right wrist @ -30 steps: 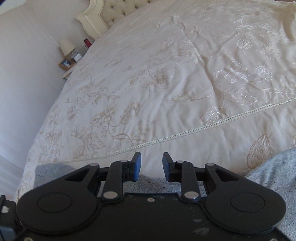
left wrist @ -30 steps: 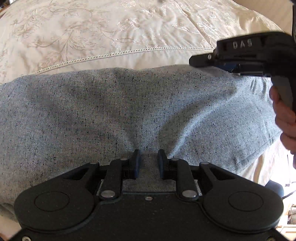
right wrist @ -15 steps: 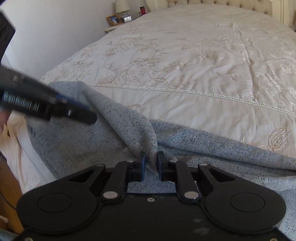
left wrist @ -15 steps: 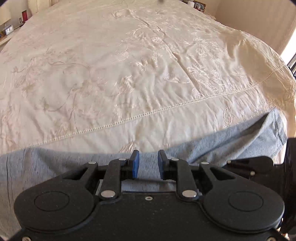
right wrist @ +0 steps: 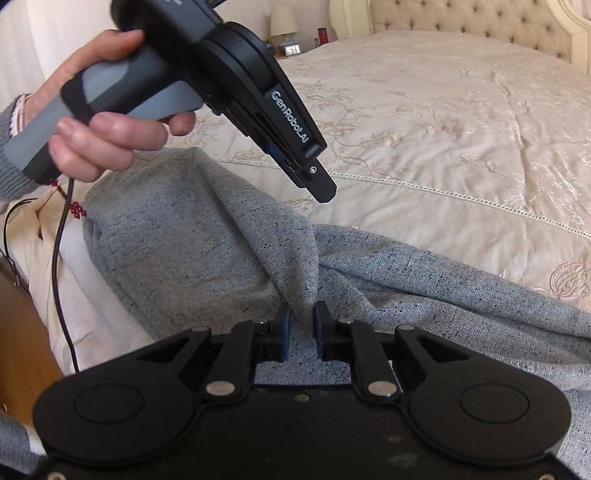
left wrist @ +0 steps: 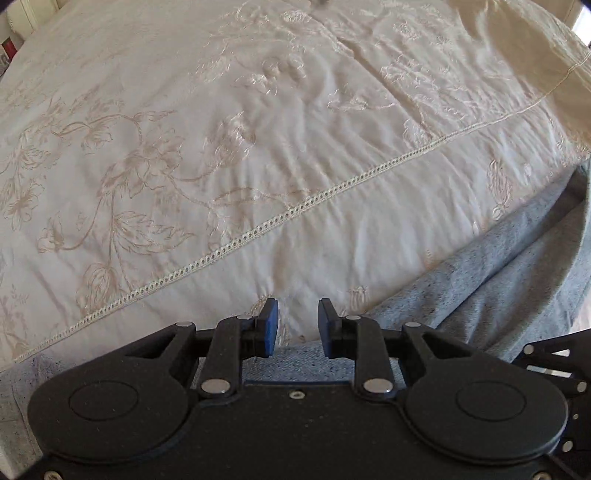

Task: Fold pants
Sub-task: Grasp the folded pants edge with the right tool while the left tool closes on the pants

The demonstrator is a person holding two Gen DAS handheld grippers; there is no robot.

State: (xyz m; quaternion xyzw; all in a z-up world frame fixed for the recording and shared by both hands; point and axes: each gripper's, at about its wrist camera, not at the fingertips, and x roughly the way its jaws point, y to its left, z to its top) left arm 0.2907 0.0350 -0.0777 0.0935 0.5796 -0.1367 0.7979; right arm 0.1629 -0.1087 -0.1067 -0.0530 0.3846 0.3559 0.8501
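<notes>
The grey speckled pants (right wrist: 192, 251) lie bunched along the near edge of the bed. My right gripper (right wrist: 302, 332) is shut on a raised fold of the pants. My left gripper (left wrist: 297, 326) is open and empty, with cream bedspread between its fingers and pants fabric (left wrist: 498, 295) below and to its right. In the right wrist view the left gripper (right wrist: 314, 181) hangs above the pants, held in a hand (right wrist: 99, 136).
The cream embroidered bedspread (left wrist: 258, 147) covers the bed beyond the pants. A tufted headboard (right wrist: 461, 22) and a nightstand with a lamp (right wrist: 284, 26) stand at the far end. A black cable (right wrist: 59, 258) hangs at the left by the bed's side.
My left gripper has let go of the pants, opened and lifted up and away from them. My right gripper has closed on a fold and still holds it.
</notes>
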